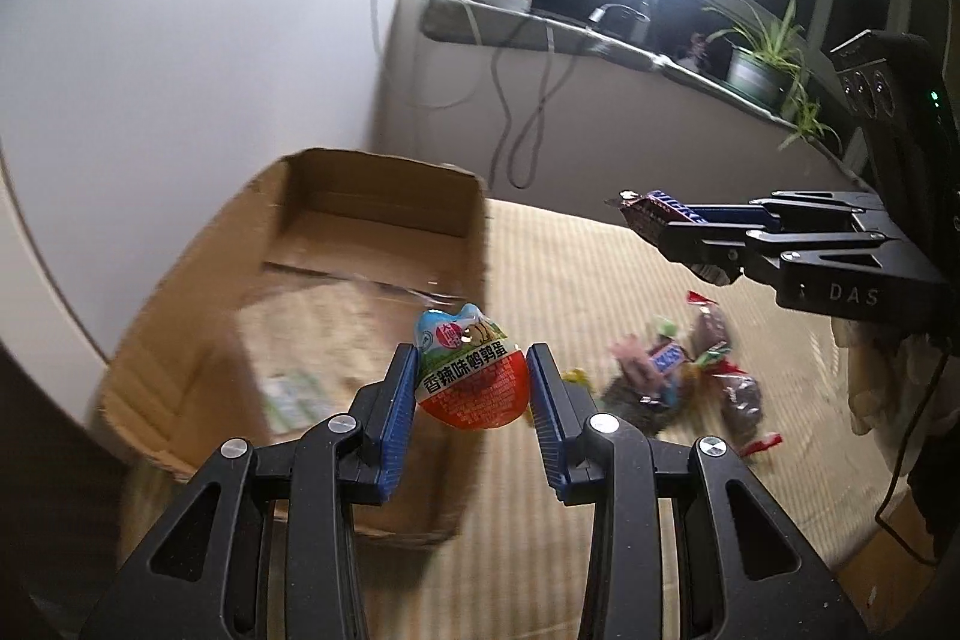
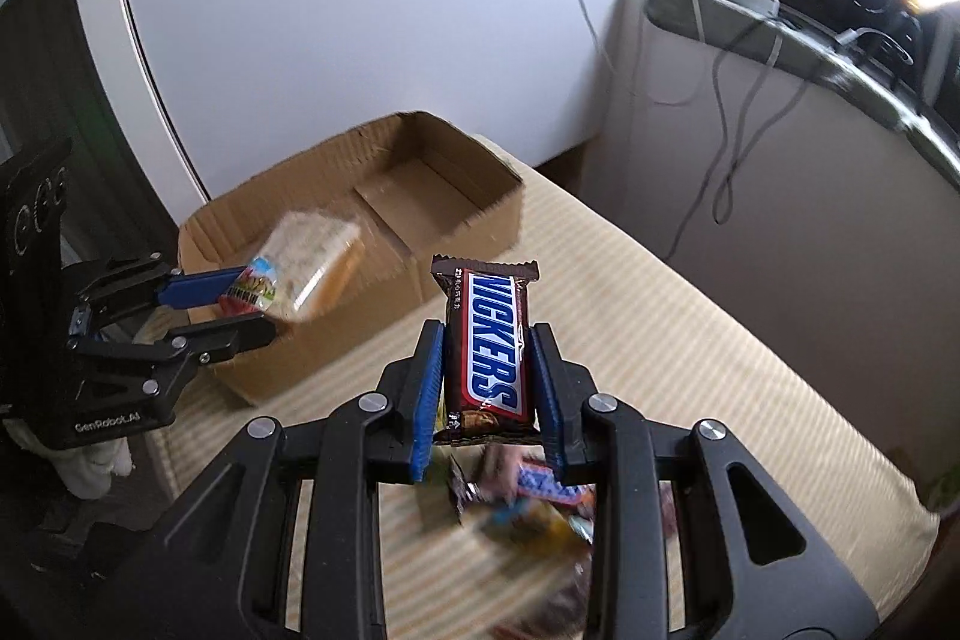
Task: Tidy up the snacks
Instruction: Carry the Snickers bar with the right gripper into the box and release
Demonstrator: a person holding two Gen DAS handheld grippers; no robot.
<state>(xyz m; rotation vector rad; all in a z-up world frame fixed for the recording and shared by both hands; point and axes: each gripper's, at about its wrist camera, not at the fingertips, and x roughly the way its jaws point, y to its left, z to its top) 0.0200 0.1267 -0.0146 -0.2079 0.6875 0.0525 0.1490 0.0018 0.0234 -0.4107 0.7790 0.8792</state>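
Between the blue pads of the left hand-held gripper [image 1: 473, 388], in the left wrist view, sits a small egg-shaped snack packet [image 1: 471, 376], red below and pale blue on top, pinched across its width by jaws set partly apart. The cardboard box [image 1: 372, 196] lies just ahead and to the left of it, open side up, with a pale packet already inside. A loose heap of snacks [image 1: 678, 376] rests on the striped worktop [image 1: 570, 268] to the right. Further right and higher, the right hand-held gripper [image 1: 645, 220] reaches in with a dark wrapper at its tips.

From the right wrist view, the right hand-held gripper [image 2: 487, 376] is closed narrowly on a Snickers bar [image 2: 489, 346], whose long axis runs straight forward along the fingers. The box [image 2: 456, 184] stands ahead and to the left, well beyond the bar's tip, so the left hand is the nearer one; its gripper [image 2: 252, 304] already hangs at the box's near wall. Both tools tilt downward toward the worktop [image 2: 660, 328].
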